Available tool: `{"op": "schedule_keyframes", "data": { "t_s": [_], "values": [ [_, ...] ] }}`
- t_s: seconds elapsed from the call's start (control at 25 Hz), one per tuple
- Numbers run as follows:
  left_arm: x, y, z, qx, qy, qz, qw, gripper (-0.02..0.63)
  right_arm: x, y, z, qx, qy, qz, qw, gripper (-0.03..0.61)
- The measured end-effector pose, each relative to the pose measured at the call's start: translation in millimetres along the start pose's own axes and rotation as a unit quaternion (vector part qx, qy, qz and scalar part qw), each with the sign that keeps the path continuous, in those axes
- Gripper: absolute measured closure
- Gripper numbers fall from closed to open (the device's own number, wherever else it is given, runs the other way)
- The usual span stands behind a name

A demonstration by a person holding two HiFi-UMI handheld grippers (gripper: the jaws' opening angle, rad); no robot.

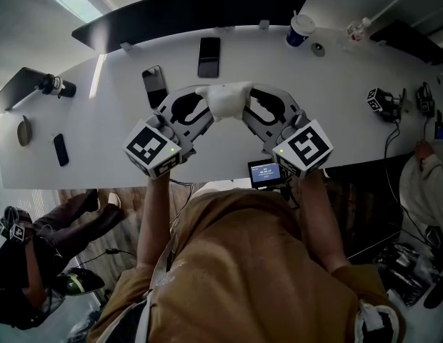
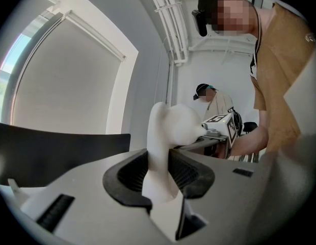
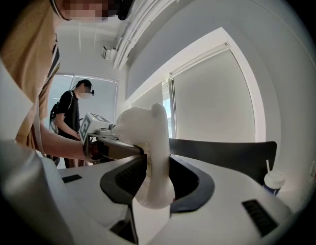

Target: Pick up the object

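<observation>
The only container on the white table (image 1: 78,120) is a lidded cup (image 1: 300,29) with a straw, standing at the far edge beside the dark partition (image 1: 186,9). Its lid hides whatever is in it. Two dark phones (image 1: 208,56) lie flat nearer the middle.

The person in the tan shirt (image 1: 236,263) stands at the near edge with both forearms reaching forward and the elbows out. The two tools angle in toward each other like an arch, their marker cubes nearest the body. Between the tips sits the white lumpy object (image 1: 225,100), over the near half of the table. The left gripper (image 2: 160,175) has its ribbed black pads pressed on one lobe of it, and the right gripper (image 3: 150,180) is clamped on the other lobe. Both tools tilt upward, toward wall and ceiling.
</observation>
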State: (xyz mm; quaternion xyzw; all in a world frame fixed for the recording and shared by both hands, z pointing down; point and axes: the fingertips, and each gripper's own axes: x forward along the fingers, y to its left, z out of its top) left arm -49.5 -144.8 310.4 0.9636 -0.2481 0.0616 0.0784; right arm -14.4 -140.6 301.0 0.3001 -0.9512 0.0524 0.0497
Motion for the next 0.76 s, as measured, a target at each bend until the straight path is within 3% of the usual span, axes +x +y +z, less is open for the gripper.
{"op": "schedule_keyframes", "data": {
  "t_s": [0.76],
  "values": [
    [1.8, 0.2, 1.4, 0.005, 0.000, 0.003, 1.0000, 0.485, 0.2, -2.8, -4.4, -0.006, 0.011, -0.003, 1.000, 0.439]
  ]
}}
